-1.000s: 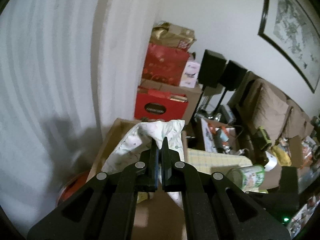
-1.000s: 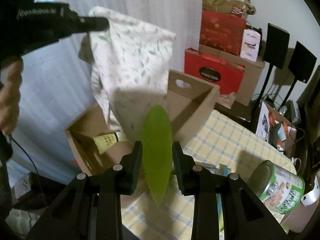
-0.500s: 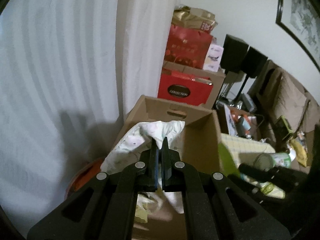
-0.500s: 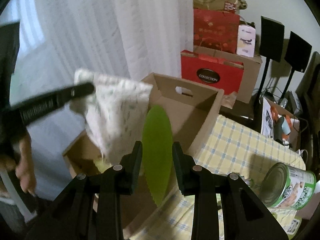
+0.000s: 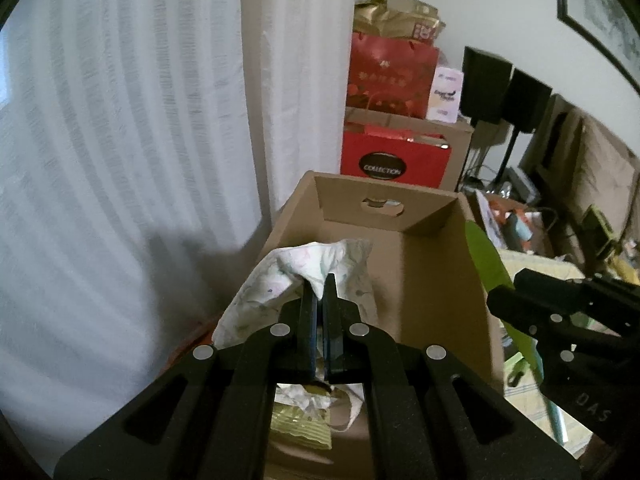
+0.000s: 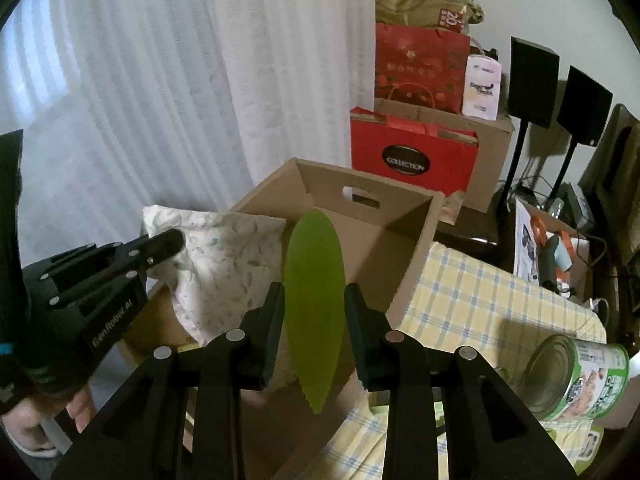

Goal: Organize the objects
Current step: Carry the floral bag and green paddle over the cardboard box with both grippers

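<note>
An open cardboard box stands at the table's curtain end. My left gripper is shut on a corner of a white leaf-print cloth, which hangs into the box's near end. The right wrist view shows that gripper from the side, with the cloth draped below it. My right gripper is shut on a flat green leaf-shaped piece with a serrated lower edge, held upright just before the box. The left wrist view has this gripper and the green piece beside the box's right wall.
A yellow-green packet lies in the box bottom. A checked tablecloth covers the table, with a green can lying at the right. Red gift bags, black speakers and a white curtain stand behind. A hand grips the left tool.
The left gripper has come down, lowering the cloth from above the box into it. The right gripper has shifted sideways with the green piece, so the box now sits more centred in its view.
</note>
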